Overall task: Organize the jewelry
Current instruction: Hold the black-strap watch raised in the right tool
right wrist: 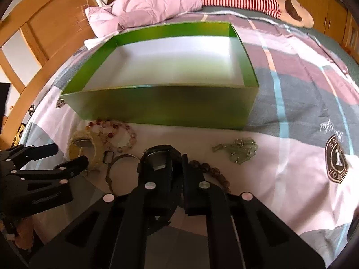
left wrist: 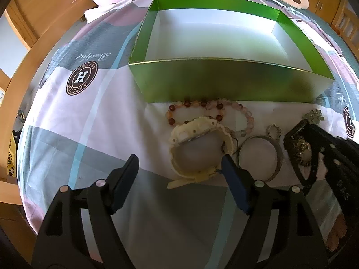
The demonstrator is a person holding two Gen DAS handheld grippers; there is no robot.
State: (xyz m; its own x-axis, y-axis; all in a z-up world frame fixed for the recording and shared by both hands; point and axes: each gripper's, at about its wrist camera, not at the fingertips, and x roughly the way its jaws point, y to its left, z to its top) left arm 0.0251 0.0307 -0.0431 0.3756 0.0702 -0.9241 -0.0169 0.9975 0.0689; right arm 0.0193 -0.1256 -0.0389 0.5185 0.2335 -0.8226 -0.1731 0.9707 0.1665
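An empty green box (left wrist: 224,83) with a white inside lies on the bed, also in the right wrist view (right wrist: 166,105). In front of it lie a cream watch (left wrist: 199,143), pink bead bracelets (left wrist: 202,109), a silver bangle (left wrist: 262,154) and a small ring (left wrist: 273,131). My left gripper (left wrist: 179,163) is open, its fingers on either side of the cream watch's near strap. My right gripper (right wrist: 170,170) is shut on a black watch (right wrist: 160,157), resting low over the sheet. A green pendant piece (right wrist: 237,150) and brown beads (right wrist: 208,170) lie to its right.
The patchwork bedsheet (left wrist: 89,123) covers the bed. A crumpled pink quilt (right wrist: 152,4) and a striped plush toy (right wrist: 246,0) lie behind the box. A wooden bed frame (left wrist: 20,71) curves along the left.
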